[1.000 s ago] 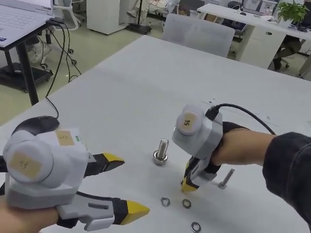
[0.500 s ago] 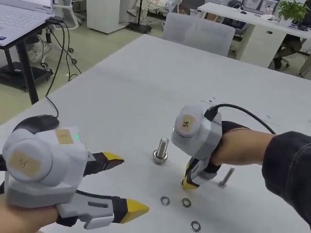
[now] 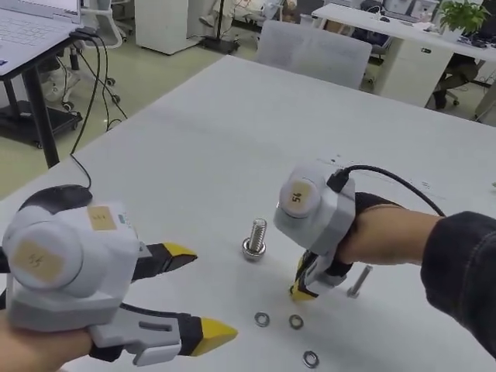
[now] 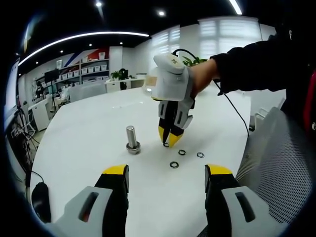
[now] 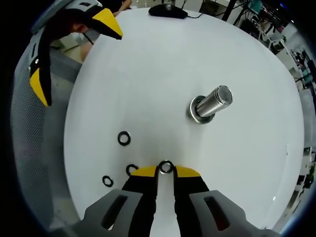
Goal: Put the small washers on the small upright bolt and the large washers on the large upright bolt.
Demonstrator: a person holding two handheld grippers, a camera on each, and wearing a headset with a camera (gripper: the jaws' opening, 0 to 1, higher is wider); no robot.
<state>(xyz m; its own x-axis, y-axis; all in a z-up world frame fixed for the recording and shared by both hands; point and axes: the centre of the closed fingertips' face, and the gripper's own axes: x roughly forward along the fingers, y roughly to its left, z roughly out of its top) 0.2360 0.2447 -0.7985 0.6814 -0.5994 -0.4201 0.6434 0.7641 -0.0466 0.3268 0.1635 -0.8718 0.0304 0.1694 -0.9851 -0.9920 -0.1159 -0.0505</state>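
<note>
The room is bright and evenly lit. In the left gripper view a long ceiling strip light (image 4: pixel 84 36) and a few small spots glow overhead, and the far windows (image 4: pixel 227 34) wash out to white. The white tabletop (image 3: pixel 232 132) throws much of that light back. In the right gripper view it is close to overexposed, so the washer (image 5: pixel 166 167) nipped at the tips of my right gripper (image 5: pixel 166 171) stands out dark and sharp. Shadows are soft and faint, with a small one at the foot of the large bolt (image 3: pixel 254 239), whose threads catch a glint. Both gripper views bend strongly towards their edges. The head view is crisp throughout.
</note>
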